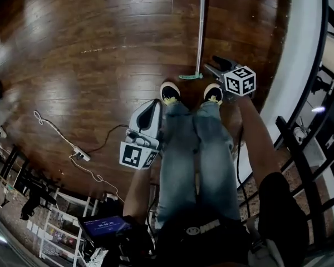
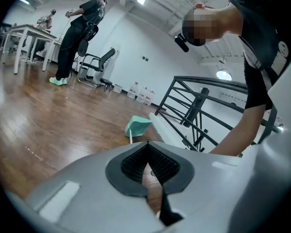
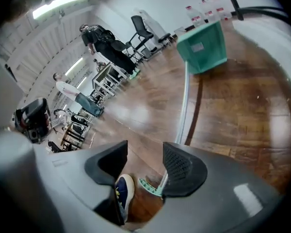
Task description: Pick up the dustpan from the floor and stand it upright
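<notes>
The dustpan [image 3: 202, 48] lies flat on the wooden floor [image 1: 100, 65]. Its long thin handle [image 1: 201, 32] runs toward the person's right shoe [image 1: 213, 93], and the green end grip [image 1: 189, 77] lies just ahead of that shoe. It looks light and stiff, but the smooth pole may slip, so the grip end seems the best hold. The right tongs [image 3: 144, 153], apart and empty, hang just beside that shoe. The left tongs [image 2: 146, 148] are closed on nothing.

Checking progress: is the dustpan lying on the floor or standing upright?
Lying down. The dustpan rests on the wood floor, its long handle stretched flat along the boards.
</notes>
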Motion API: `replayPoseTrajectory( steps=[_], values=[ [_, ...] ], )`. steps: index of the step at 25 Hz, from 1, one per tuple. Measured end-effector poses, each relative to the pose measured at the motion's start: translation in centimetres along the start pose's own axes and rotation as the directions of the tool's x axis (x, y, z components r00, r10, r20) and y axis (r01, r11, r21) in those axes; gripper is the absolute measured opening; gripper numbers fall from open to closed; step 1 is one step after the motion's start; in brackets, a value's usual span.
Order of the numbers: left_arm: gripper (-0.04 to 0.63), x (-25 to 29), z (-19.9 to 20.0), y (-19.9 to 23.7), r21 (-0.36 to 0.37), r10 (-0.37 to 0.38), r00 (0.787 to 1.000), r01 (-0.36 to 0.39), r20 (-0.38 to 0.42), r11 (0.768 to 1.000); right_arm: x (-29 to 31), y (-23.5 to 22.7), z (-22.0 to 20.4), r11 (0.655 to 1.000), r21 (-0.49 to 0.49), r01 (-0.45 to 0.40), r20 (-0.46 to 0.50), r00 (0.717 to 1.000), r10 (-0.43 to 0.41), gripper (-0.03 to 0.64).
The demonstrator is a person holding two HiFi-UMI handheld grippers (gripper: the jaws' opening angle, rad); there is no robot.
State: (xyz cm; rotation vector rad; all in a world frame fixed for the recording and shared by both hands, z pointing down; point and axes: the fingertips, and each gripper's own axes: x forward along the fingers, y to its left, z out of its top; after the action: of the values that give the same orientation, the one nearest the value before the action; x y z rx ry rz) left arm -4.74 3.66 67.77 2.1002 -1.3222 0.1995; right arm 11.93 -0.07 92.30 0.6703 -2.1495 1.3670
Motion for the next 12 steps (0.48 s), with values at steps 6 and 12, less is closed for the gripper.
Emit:
replayPoseTrajectory(
  steps=[6,12],
  values=[
    [0.017,0.7,-4.7,3.8,-0.022,0.051,0.999,-0.051,-0.006,0.998,6.4,-5.6,-6.2,0.999,0.04,-0.001,-0.1,0.995,0.004,0.249],
    [0.017,0.7,-5.9,5.7,-0.014,0.073,0.997,-0.073,0.007,0.997,10.0,-6.9,-8.7,0.996,0.08,-0.03,-0.088,0.995,0.037,0.244]
  ],
)
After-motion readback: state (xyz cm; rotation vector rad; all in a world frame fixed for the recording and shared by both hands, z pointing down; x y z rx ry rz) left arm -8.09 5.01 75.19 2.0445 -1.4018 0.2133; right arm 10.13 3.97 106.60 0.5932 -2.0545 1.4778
